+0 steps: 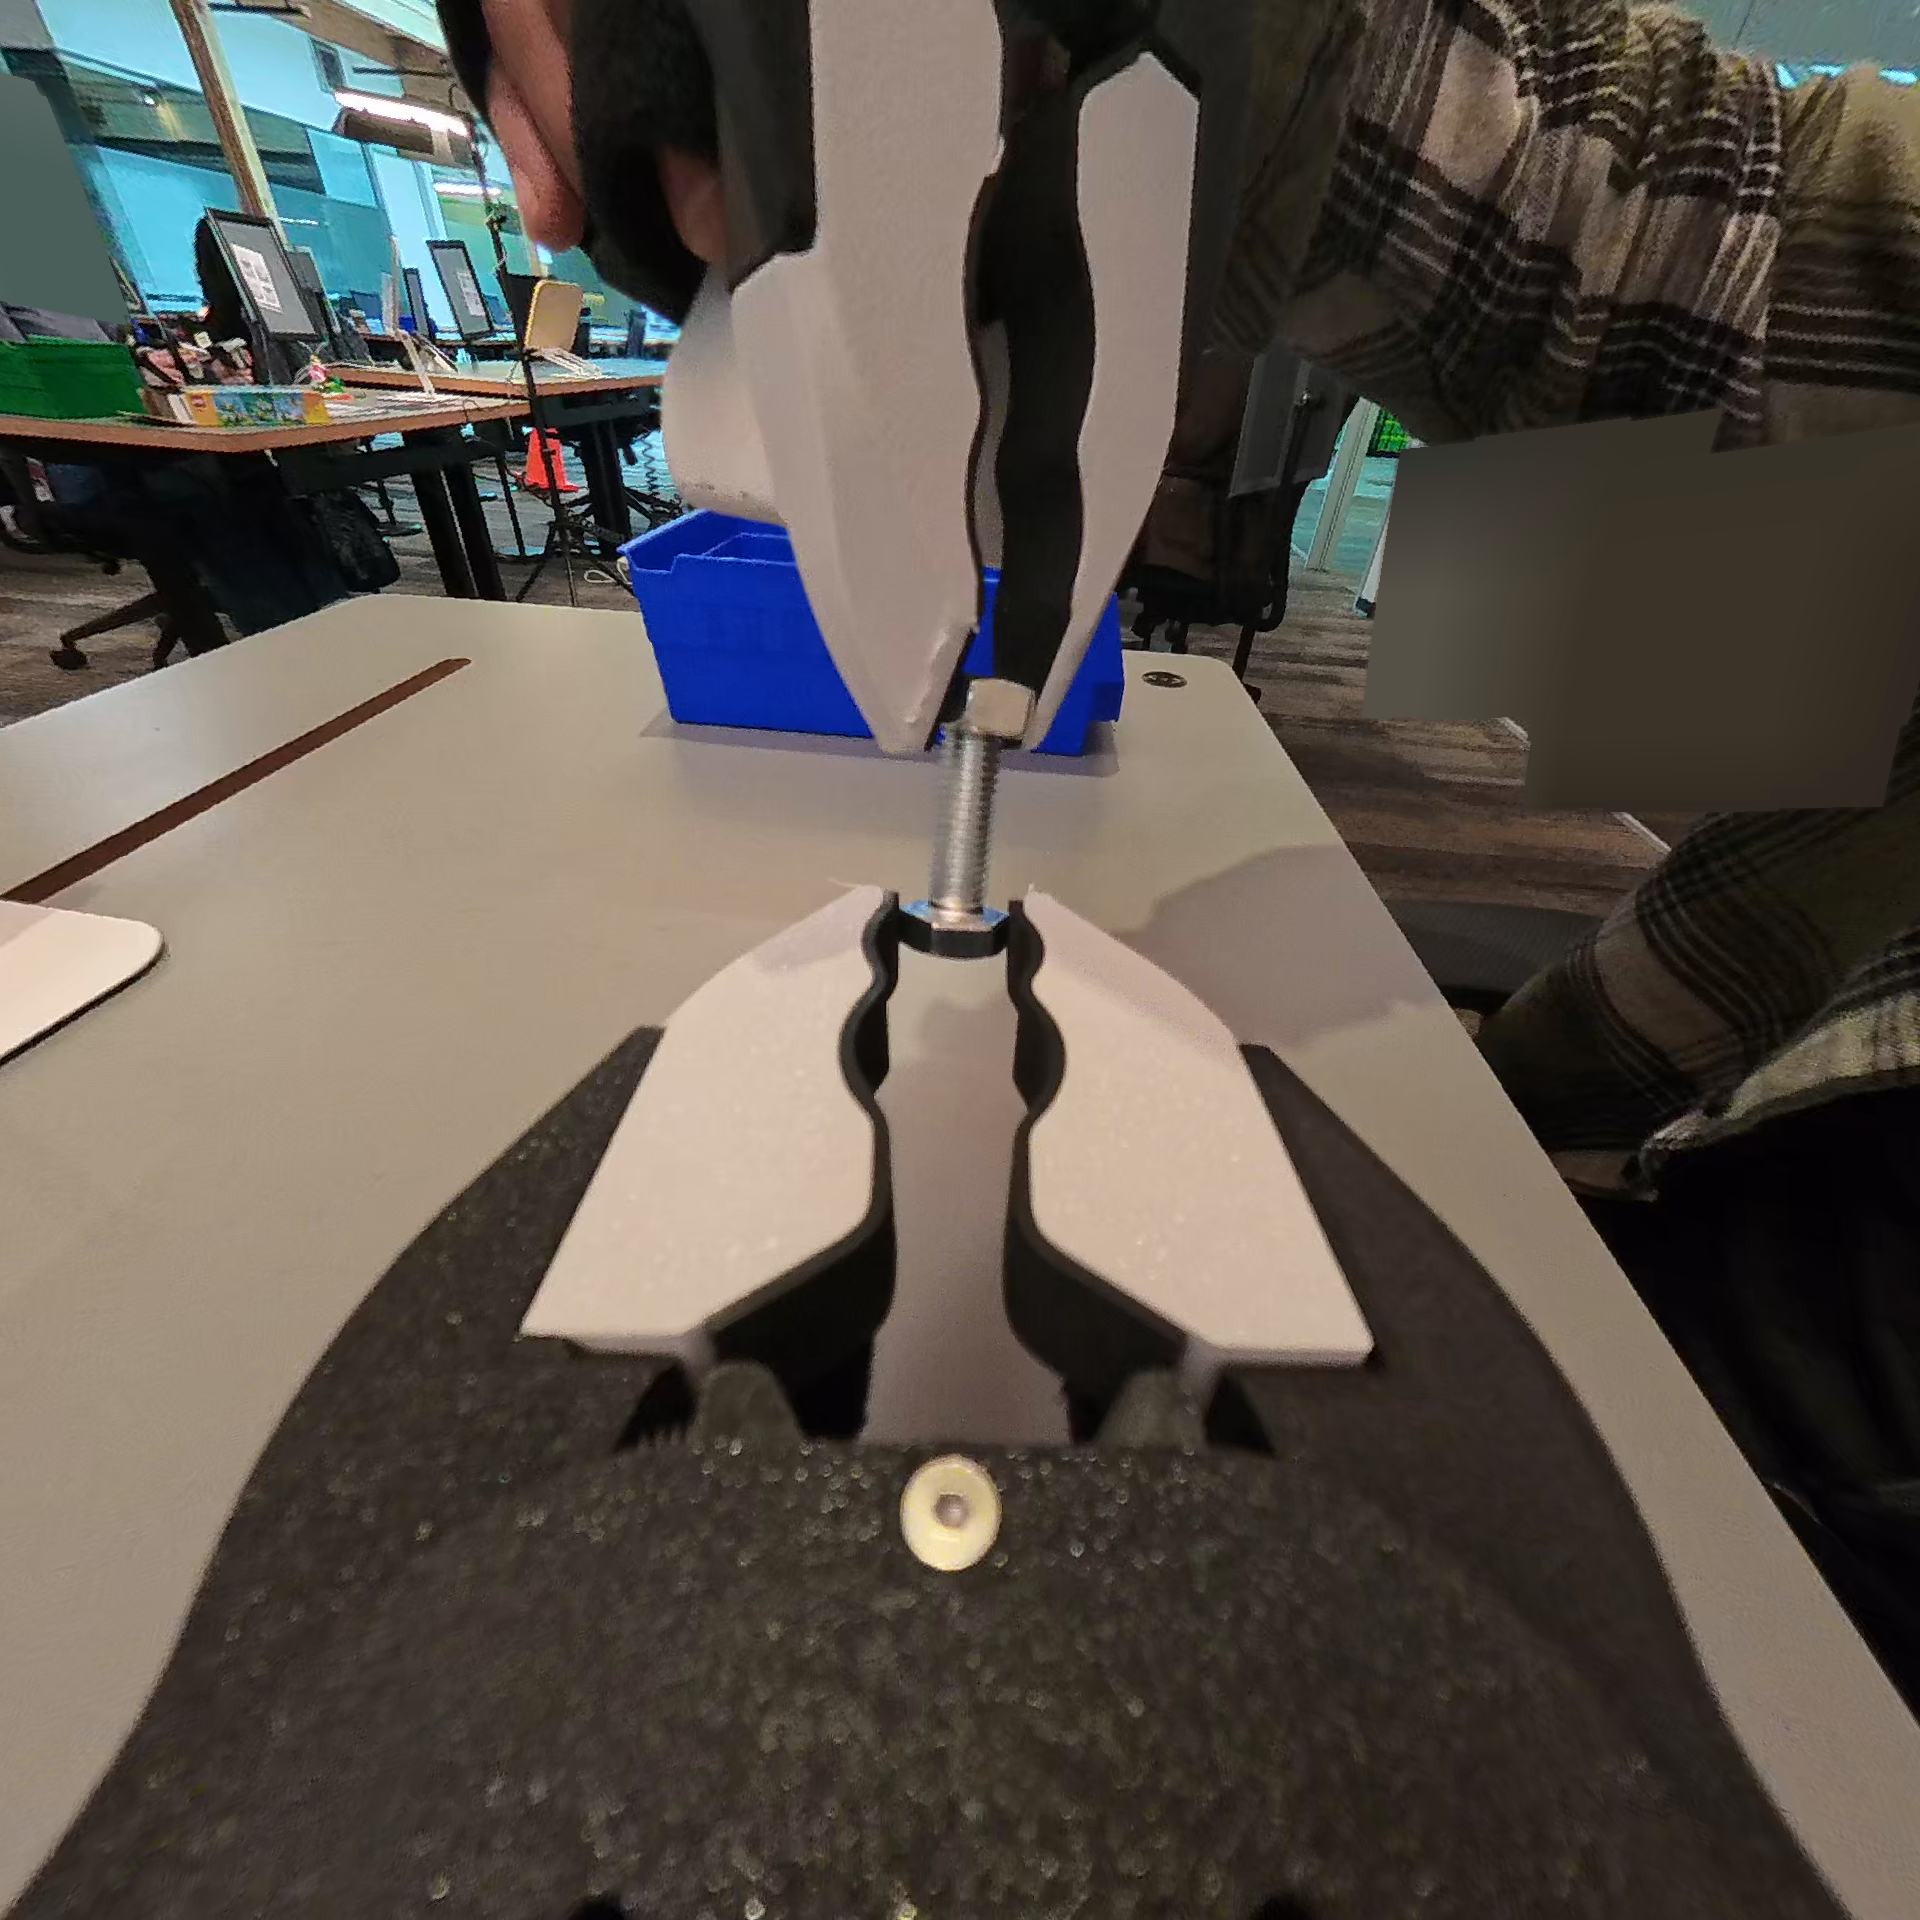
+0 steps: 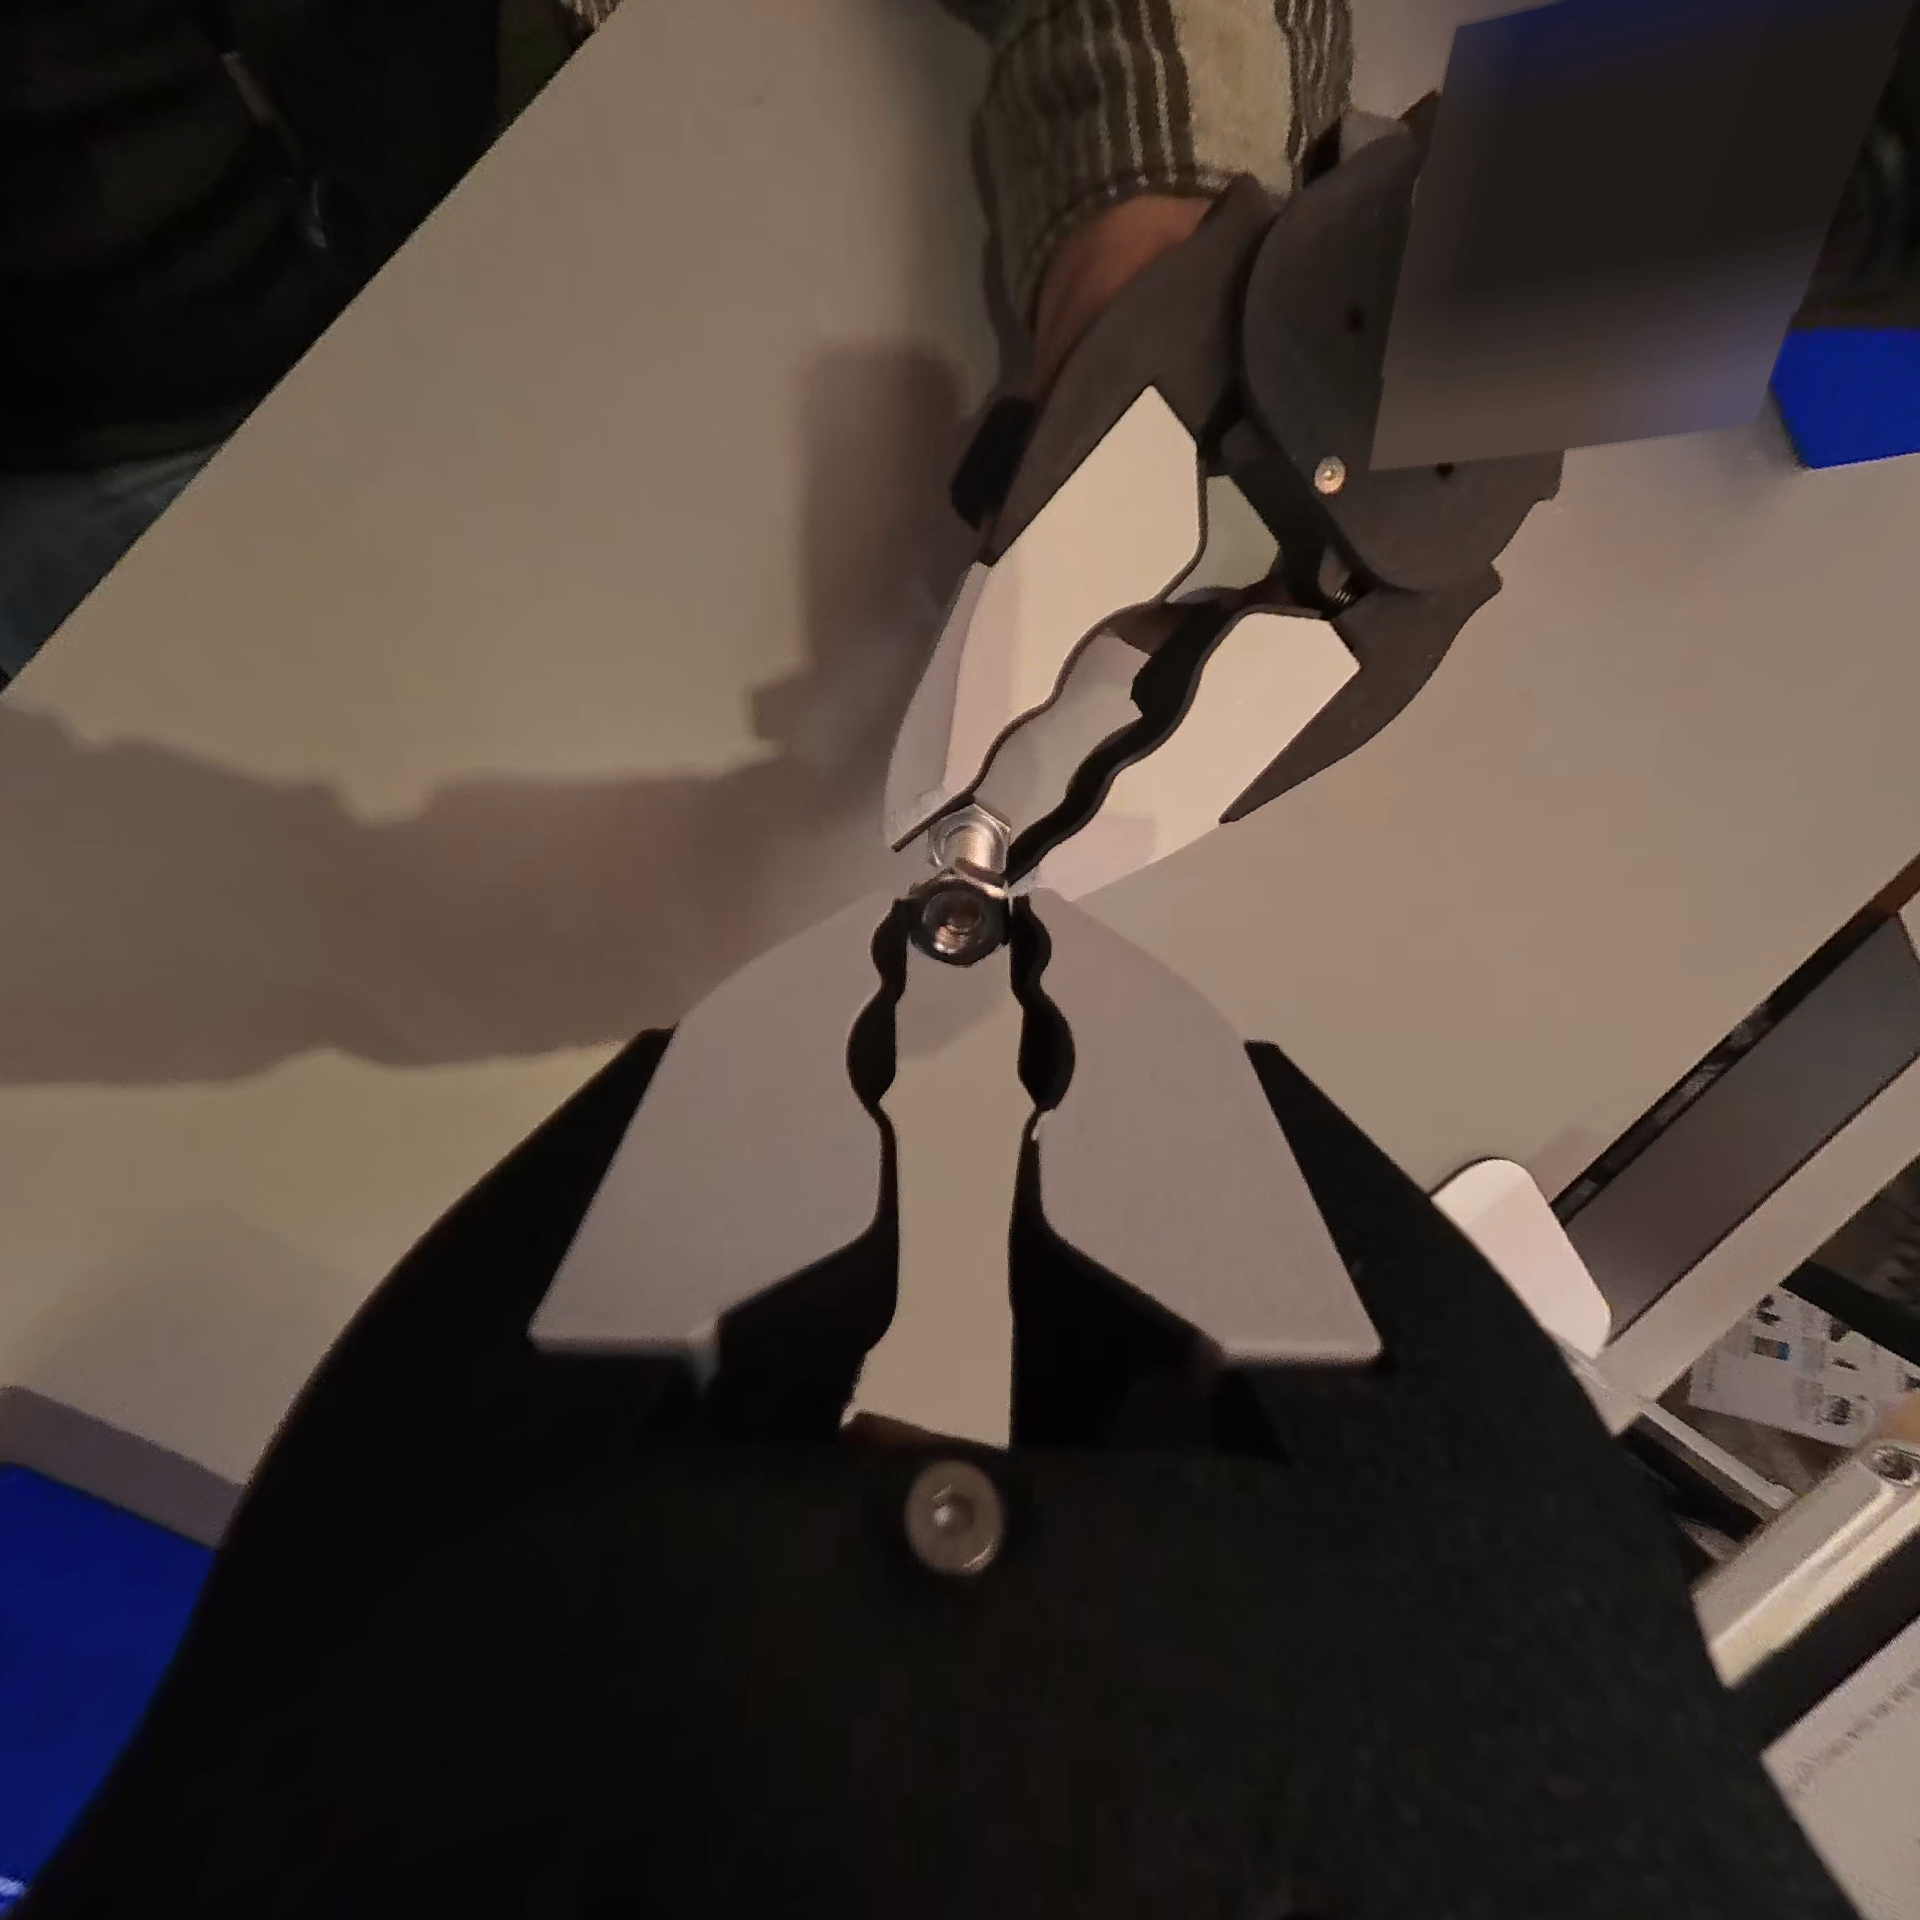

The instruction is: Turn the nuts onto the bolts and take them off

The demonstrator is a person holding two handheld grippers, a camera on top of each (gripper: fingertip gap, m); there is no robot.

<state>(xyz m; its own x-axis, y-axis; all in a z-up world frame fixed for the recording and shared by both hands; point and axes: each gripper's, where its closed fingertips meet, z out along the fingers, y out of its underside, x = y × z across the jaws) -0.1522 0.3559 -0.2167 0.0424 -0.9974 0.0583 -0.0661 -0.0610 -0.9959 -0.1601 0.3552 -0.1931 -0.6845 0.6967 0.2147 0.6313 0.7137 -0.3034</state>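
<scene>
A silver bolt (image 1: 964, 821) stands upright above the grey table (image 1: 416, 883). My left gripper (image 1: 951, 916) is shut on its hex head (image 1: 951, 925) at the bottom. My right gripper (image 1: 985, 717) comes down from above and is shut on a silver nut (image 1: 997, 710) at the top end of the thread. In the right wrist view I look down the bolt's axis. The right gripper (image 2: 956, 920) grips the nut (image 2: 956, 923), with the bolt's end showing in its hole. The left gripper (image 2: 968, 834) holds the bolt head (image 2: 971, 831) just beyond.
A blue bin (image 1: 727, 623) stands at the far side of the table, behind the bolt. A white pad (image 1: 62, 966) lies at the left edge. The table's right edge (image 1: 1507, 1091) runs close by, with a person's plaid sleeve (image 1: 1662, 1039) beside it.
</scene>
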